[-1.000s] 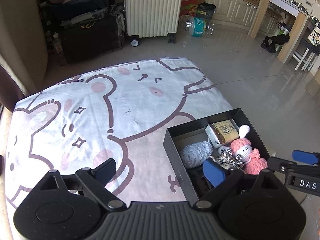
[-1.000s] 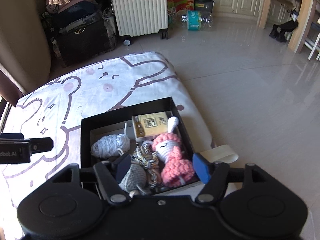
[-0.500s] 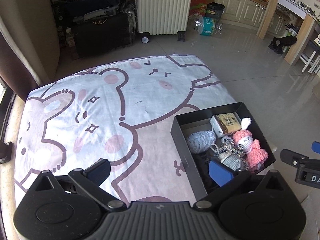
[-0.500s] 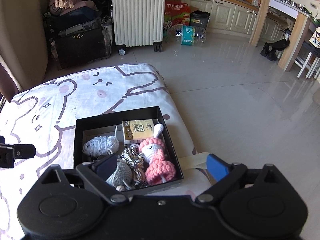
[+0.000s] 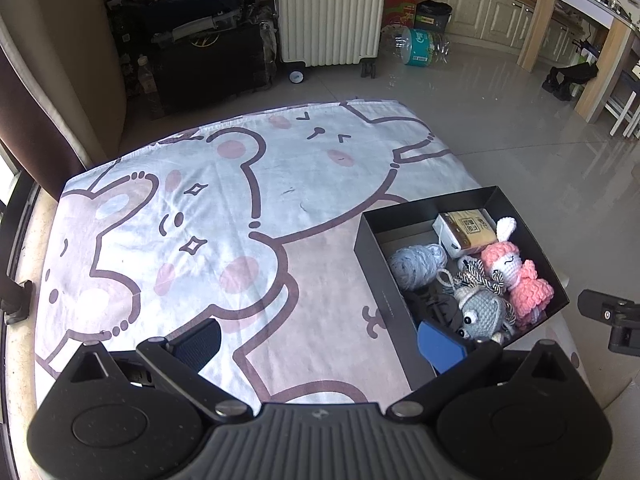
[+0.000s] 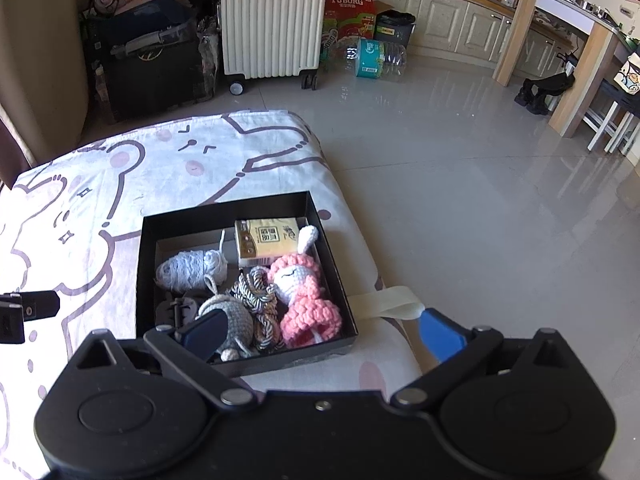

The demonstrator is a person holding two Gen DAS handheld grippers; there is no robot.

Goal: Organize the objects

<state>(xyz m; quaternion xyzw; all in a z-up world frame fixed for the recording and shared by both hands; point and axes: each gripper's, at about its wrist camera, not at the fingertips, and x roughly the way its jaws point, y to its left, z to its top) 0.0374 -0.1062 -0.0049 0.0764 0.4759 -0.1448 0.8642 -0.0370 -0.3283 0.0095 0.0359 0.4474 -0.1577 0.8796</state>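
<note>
1. Since a second ago both views have drawn back from the black box. The right gripper, then narrowed around the grey crochet toy, has let go of it, and the toy now lies in the box at its 6 o'clock edge.
2. The right jaws are opening to their widest. Only the box's near rim and the toys below show between them, and the pads press on nothing.
3. The left gripper is spread wide and empty over the blanket, with the box at 4 o'clock in its view.
4. Contents, read from the right wrist view:
   - tissue packet at 1 o'clock
   - pale yarn ball at 9 o'clock
   - pink bunny at 4 o'clock
   - braided cord between the bunny and the grey toy
   - a dark item at 7 o'clock, too shadowed to name
5. The step looks like a release and retreat. No loose item shows on the blanket, so the sorting seems nearly or fully done.
6. To do it well:
   - Lift the right gripper away before swinging it sideways, because its left pad hangs just over the grey toy and the near wall.
   - Keep clear of the cord's loops, which could catch on a pad.
   - Keep the box from being nudged towards the blanket's edge at 3 o'clock, where it already sits close to the drop.
</note>
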